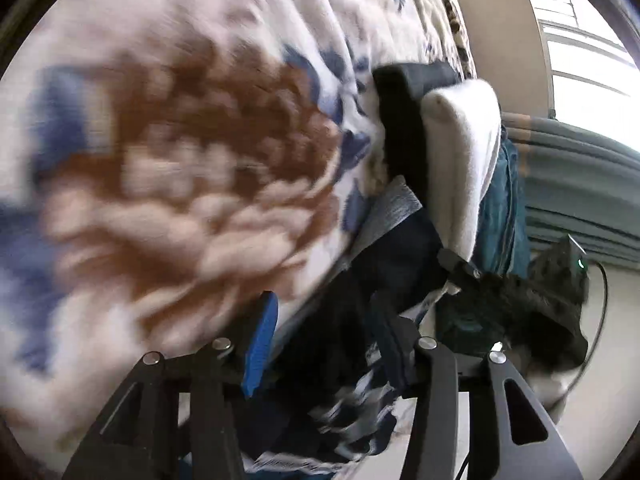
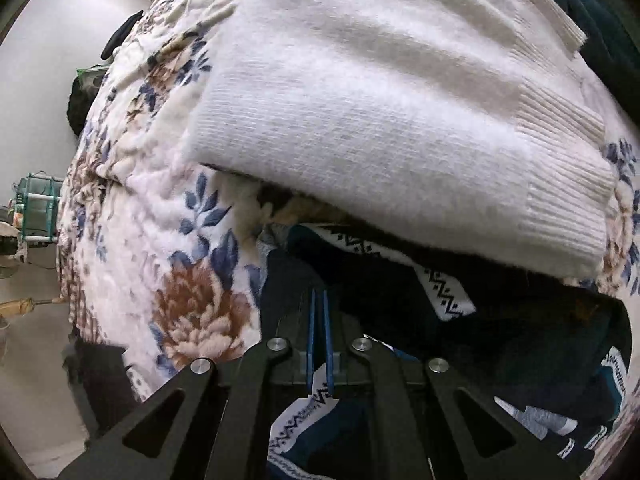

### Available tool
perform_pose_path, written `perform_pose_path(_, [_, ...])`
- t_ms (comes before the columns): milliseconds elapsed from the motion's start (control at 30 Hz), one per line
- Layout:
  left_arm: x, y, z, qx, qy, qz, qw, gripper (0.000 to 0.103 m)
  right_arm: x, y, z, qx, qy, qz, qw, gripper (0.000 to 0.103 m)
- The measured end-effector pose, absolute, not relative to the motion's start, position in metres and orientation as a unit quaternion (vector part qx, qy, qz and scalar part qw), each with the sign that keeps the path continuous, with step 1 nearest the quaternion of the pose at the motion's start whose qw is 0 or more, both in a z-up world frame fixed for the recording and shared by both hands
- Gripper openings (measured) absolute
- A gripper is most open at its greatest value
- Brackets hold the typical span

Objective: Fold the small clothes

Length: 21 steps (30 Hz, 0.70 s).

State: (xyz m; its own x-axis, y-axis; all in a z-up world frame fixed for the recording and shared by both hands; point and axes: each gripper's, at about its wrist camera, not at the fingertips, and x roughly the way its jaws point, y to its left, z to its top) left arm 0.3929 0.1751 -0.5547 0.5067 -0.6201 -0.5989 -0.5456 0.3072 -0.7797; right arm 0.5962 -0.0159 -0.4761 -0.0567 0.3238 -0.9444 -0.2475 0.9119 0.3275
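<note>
- The right gripper (image 2: 320,300) has its blue pads pressed together, pinching the dark patterned garment (image 2: 448,296)
- The left gripper (image 1: 324,320) stands partly open with that garment between its fingers, on the floral blanket (image 2: 160,220)

The flowered blanket (image 2: 132,216) on the bed lies bare to the left of the clothes, a wide stretch where a claw could pass unhindered. Ahead of the right claw (image 2: 320,304) the folded white sweater (image 2: 380,100) rises as a thick ridge, overhanging the dark patterned garment (image 2: 448,300) beneath it (the gap under its edge is narrow and shadowed). From the left wrist view, a black folded piece (image 1: 404,120) and teal cloth (image 1: 504,216) flank the sweater, closing that side; beyond lies open floor (image 1: 616,380) crossed by a cable (image 1: 600,320).
</note>
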Motion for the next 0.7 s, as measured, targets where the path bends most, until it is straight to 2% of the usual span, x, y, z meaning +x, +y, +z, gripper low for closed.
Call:
perform_pose_path(67, [0.408,0.165,-0.556,-0.566,0.507,-0.029,0.649,0.037,0.594,-0.017,-0.469,0.029,0.69,0.209,0.692,0.004])
perform_pose_path(100, [0.412,0.158,-0.554,-0.536,0.522,-0.025,0.662,0.002,0.594,-0.018,-0.467,0.028,0.688,0.206,0.696,0.004])
perform_pose_path(267, [0.408,0.142,-0.541,-0.446,0.556,-0.02,0.701,0.004,0.601,-0.021,-0.468,0.022,0.683,0.194,0.704,0.003])
perform_pose_path(300, [0.408,0.139,-0.54,-0.438,0.565,-0.022,0.699,0.005,0.603,-0.019,-0.472,0.015,0.682,0.19,0.706,0.0])
perform_pose_path(400, [0.4,0.149,-0.529,-0.437,0.571,-0.003,0.695,0.01,0.612,-0.018,-0.48,-0.022,0.685,0.169,0.708,0.0])
perform_pose_path(433, [0.396,0.151,-0.524,-0.429,0.573,0.01,0.698,0.017,0.614,-0.024,-0.476,-0.015,0.687,0.158,0.709,0.0])
perform_pose_path(467, [0.393,0.156,-0.517,-0.424,0.568,0.016,0.705,0.02,0.613,-0.032,-0.468,-0.002,0.684,0.155,0.713,0.001])
perform_pose_path(500, [0.389,0.162,-0.507,-0.424,0.553,0.015,0.717,0.025,0.61,-0.038,-0.462,0.01,0.682,0.159,0.714,0.005])
perform_pose_path(567, [0.387,0.162,-0.495,-0.414,0.536,0.007,0.736,0.044,0.594,-0.058,-0.448,0.041,0.678,0.17,0.714,0.023])
perform_pose_path(600, [0.39,0.157,-0.484,-0.403,0.524,-0.014,0.75,0.057,0.585,-0.066,-0.445,0.051,0.677,0.171,0.714,0.035])
perform_pose_path(633, [0.392,0.151,-0.48,-0.392,0.522,-0.03,0.757,0.061,0.572,-0.076,-0.446,0.058,0.682,0.17,0.709,0.037])
perform_pose_path(700, [0.406,0.124,-0.477,-0.326,0.541,-0.059,0.773,0.061,0.548,-0.089,-0.454,0.062,0.694,0.165,0.698,0.037])
